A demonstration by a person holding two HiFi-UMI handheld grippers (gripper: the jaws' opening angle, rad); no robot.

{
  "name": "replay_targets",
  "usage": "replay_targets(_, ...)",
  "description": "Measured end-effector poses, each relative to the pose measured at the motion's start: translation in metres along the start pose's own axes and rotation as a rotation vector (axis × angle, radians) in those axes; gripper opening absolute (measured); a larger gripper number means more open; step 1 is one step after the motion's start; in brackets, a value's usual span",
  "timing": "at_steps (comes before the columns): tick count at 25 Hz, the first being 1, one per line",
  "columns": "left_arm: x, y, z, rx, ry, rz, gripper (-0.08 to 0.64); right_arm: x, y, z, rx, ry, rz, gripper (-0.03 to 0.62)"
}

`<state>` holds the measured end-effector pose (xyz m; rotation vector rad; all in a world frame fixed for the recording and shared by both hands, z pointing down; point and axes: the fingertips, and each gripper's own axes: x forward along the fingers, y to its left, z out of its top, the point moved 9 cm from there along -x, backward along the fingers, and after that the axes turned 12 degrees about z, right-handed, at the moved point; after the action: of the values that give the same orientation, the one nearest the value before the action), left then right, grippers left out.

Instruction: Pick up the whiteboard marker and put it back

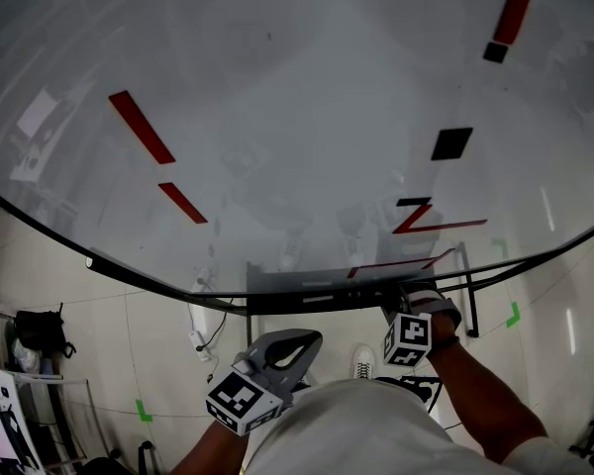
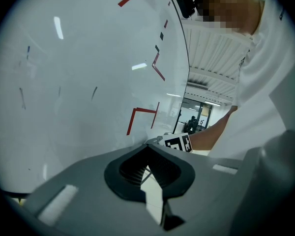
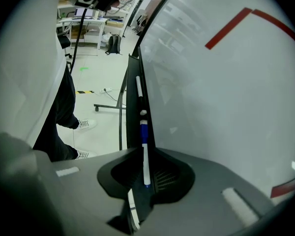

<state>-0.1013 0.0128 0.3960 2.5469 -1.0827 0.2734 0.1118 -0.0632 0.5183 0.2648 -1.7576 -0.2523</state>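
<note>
At the tray (image 3: 133, 127), the right gripper (image 3: 142, 150) clamps the whiteboard marker (image 3: 144, 157); the left gripper (image 2: 148, 145) is closed, empty.

My whiteboard marker (image 3: 144, 151) has a white barrel and a blue cap. My right tool (image 3: 146, 173) and left tool (image 2: 150, 168) are grey with black pads, and their cubes (image 1: 240, 400) are patterned in black-and-white squares. The whiteboard (image 1: 297, 117) is pale grey-white, with red strokes at 10 o'clock and black squares at 2 o'clock.
</note>
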Motion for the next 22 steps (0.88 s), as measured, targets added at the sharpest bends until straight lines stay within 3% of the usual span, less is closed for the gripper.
replay_targets(11,0.005,0.001,0.000,-0.004,0.000,-0.005,0.017,-0.013,0.002,0.001,0.045,-0.041,0.010,0.027)
replay_targets(12,0.006,0.000,0.000,-0.003,0.000,-0.008,0.017,-0.016,0.002,0.001,0.075,-0.068,0.027,0.003)
replay_targets(19,0.010,-0.001,-0.004,-0.009,0.002,-0.020,0.017,-0.039,0.003,0.000,0.314,-0.266,0.123,0.002)
replay_targets(22,0.012,-0.002,-0.004,-0.002,0.010,-0.027,0.017,-0.052,0.004,0.001,0.433,-0.406,0.189,0.002)
